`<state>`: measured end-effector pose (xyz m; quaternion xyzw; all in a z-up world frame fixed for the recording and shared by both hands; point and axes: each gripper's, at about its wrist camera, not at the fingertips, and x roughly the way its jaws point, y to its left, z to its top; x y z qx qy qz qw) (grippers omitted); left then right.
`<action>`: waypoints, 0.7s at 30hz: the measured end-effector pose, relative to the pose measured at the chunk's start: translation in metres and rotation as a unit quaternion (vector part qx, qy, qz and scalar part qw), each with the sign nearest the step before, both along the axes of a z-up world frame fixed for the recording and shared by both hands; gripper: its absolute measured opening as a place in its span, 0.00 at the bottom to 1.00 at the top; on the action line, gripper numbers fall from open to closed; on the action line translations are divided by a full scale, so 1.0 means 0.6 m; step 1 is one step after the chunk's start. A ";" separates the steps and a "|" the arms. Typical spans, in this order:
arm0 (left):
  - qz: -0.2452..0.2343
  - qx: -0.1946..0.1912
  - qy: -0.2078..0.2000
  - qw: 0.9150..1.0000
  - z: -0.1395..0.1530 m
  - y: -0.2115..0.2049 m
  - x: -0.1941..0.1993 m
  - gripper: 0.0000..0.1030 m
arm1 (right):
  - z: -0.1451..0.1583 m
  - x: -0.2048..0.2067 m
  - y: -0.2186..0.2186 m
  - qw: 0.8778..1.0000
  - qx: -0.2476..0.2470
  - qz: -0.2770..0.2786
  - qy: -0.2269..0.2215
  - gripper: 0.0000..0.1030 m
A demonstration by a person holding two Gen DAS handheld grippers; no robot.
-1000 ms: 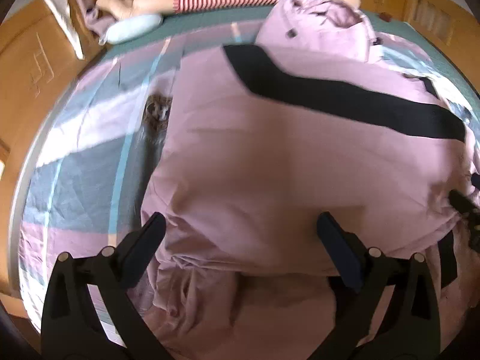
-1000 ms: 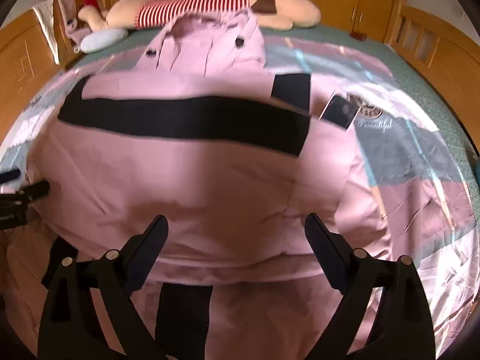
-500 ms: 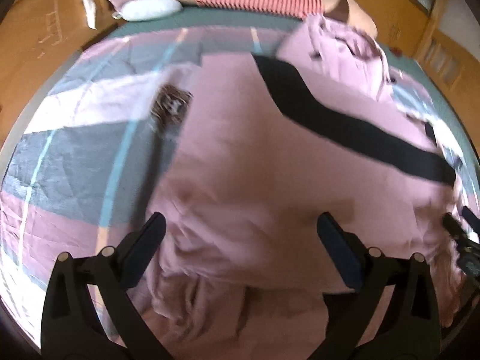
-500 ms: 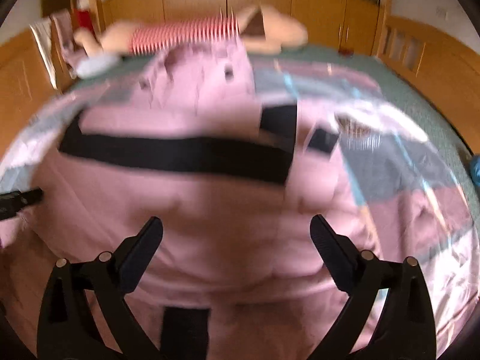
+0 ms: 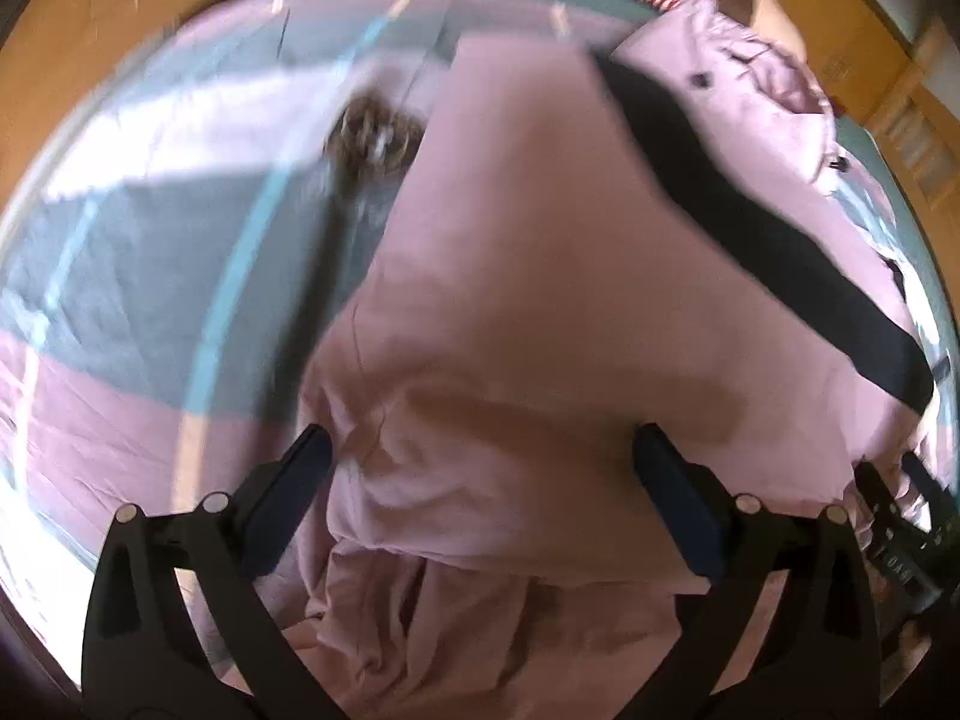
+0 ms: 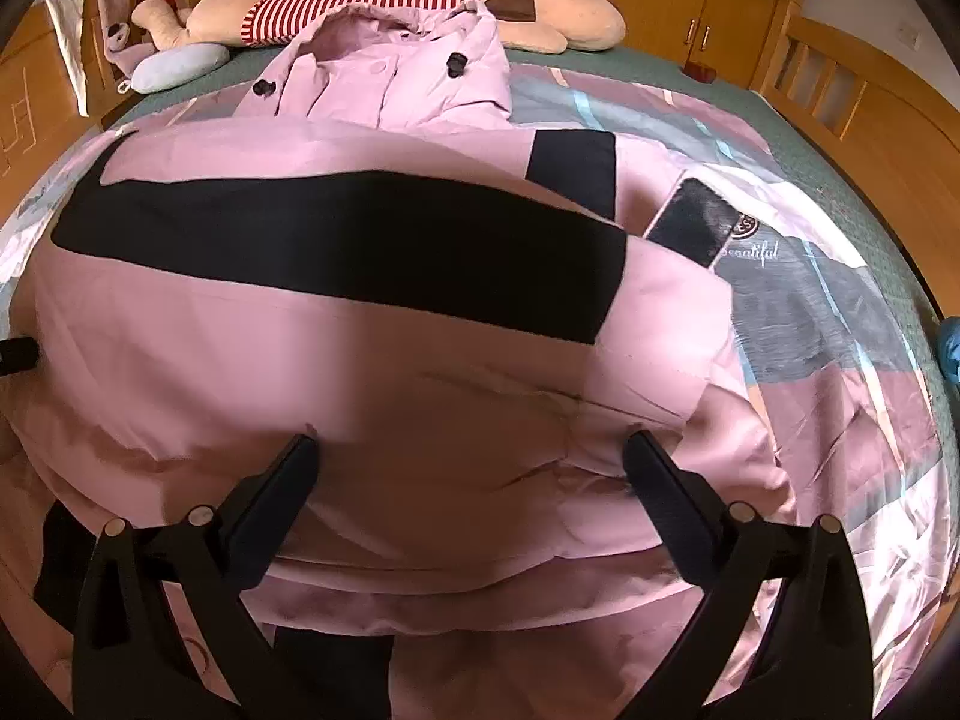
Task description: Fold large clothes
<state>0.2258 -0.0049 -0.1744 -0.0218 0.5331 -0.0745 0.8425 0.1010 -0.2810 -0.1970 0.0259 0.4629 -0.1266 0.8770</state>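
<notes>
A large pink padded jacket (image 6: pixel 372 372) with a wide black band (image 6: pixel 336 240) lies spread on the bed, its hood (image 6: pixel 396 72) toward the headboard. It also fills the left wrist view (image 5: pixel 570 312). My left gripper (image 5: pixel 480 468) is open, its fingers standing over the jacket's left lower edge, holding nothing. My right gripper (image 6: pixel 468 468) is open over the jacket's right lower part, holding nothing. The right gripper's tip shows at the right edge of the left wrist view (image 5: pixel 900 516).
The bed has a pink, grey and teal patchwork cover (image 6: pixel 840 324). A big plush toy in a red-striped shirt (image 6: pixel 384 0) lies along the headboard, beside a pale blue cushion (image 6: pixel 174 63). Wooden bed rails (image 6: pixel 840 96) and cupboards surround the bed.
Both grippers stay open. The left view has swung left and closer over the jacket's left edge, with motion blur. The right view dipped and steadied near its earlier spot.
</notes>
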 end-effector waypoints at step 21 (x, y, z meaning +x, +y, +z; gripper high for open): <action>-0.091 0.043 -0.056 0.993 -0.027 -0.075 -0.032 0.98 | 0.020 -0.010 0.009 1.000 -0.003 -0.009 -0.029 0.99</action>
